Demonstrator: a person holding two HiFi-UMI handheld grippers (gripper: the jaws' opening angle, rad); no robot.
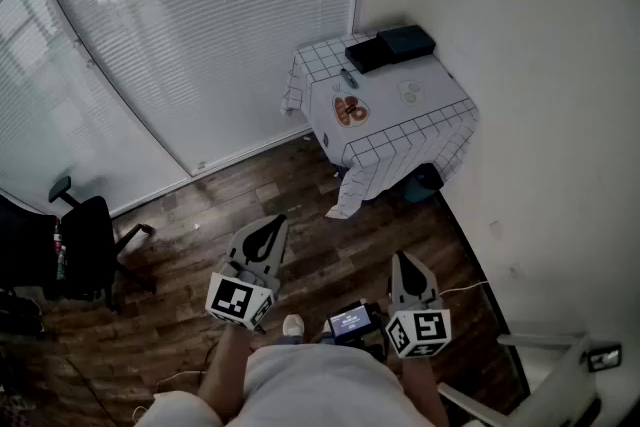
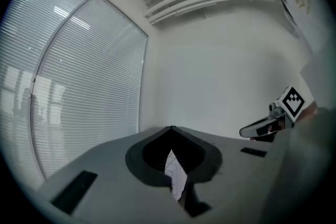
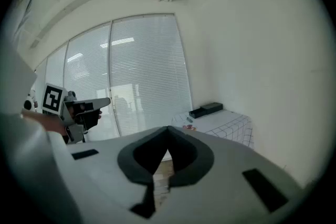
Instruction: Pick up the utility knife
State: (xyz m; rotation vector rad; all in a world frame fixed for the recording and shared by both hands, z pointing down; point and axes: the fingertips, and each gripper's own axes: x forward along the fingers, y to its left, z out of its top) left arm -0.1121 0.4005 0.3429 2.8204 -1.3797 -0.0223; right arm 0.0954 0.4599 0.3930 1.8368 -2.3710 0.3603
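Observation:
A small table (image 1: pixel 440 120) under a white checked cloth stands in the far corner, well ahead of both grippers. On it lies a small dark elongated item (image 1: pixel 348 78), probably the utility knife, too small to tell for sure. My left gripper (image 1: pixel 277 220) and right gripper (image 1: pixel 400 258) hang over the wooden floor close to my body, both pointing toward the table. Each has its jaws shut with nothing between them. In the right gripper view, the right gripper (image 3: pixel 168 128) faces the table (image 3: pixel 226 124). The left gripper (image 2: pixel 170 128) looks at the blinds and the wall.
Two black boxes (image 1: pixel 390 47) and a red-and-orange item (image 1: pixel 350 110) also lie on the table. A dark object (image 1: pixel 425 180) sits under it. A black office chair (image 1: pixel 85 245) stands at the left. White blinds (image 1: pixel 200 25) run along the back and a white wall (image 1: pixel 540 65) along the right.

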